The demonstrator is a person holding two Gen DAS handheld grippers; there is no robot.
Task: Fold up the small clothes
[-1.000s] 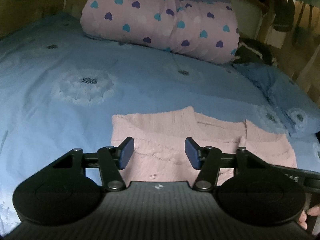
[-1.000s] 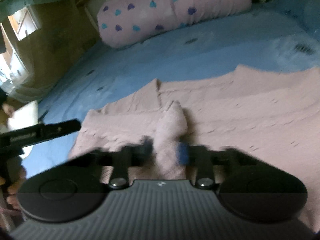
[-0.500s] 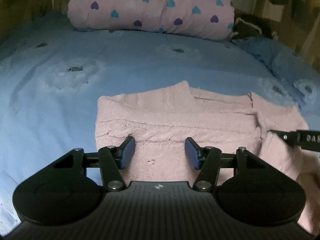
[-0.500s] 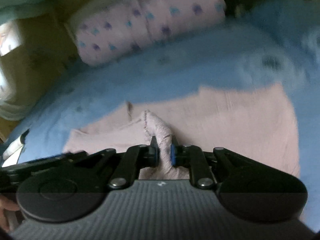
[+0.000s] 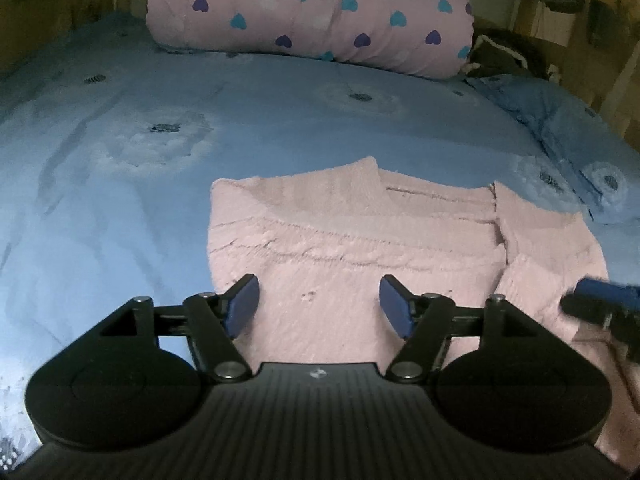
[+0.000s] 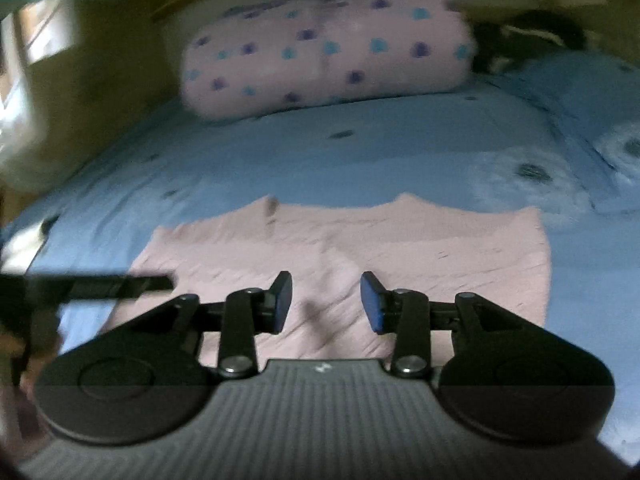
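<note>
Blue bed [image 5: 280,128], pink sweater [image 5: 344,240] flat; left gripper [image 5: 316,304] and right gripper [image 6: 325,302] angled down over it, jaws opening, nothing between; heart pillow [image 5: 312,12] behind

The sweater [image 5: 360,256] under my grippers is pale pink knit. The bedsheet [image 5: 280,120] is light blue with whitish flower shapes and dark centres. The rolled quilt [image 5: 312,12] is pink, dotted with purple, teal and white hearts. My gripper pads [image 5: 242,306] are blue on black arms.

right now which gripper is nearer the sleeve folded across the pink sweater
Right. The right gripper hangs over the folded sleeve, jaws opening and empty; the left gripper sits over the sweater's other side.
</note>
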